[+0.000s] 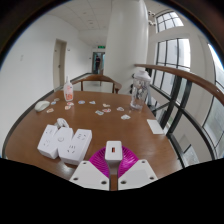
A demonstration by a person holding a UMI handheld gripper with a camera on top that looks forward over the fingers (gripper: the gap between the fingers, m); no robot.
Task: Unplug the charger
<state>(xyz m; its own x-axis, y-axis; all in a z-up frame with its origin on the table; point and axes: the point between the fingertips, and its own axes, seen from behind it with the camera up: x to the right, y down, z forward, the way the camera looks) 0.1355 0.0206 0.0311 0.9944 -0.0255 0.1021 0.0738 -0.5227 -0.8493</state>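
- The worktop (30,125) is brown wood.
- The power strips (62,141) on it are white.
- The charger (114,151) is white.
- The pads (100,160) beside the charger are bright pink.

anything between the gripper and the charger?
Nothing visible. The charger sits between the open gripper fingers, on the table. The power strips lie off to one side, clear of the approach.
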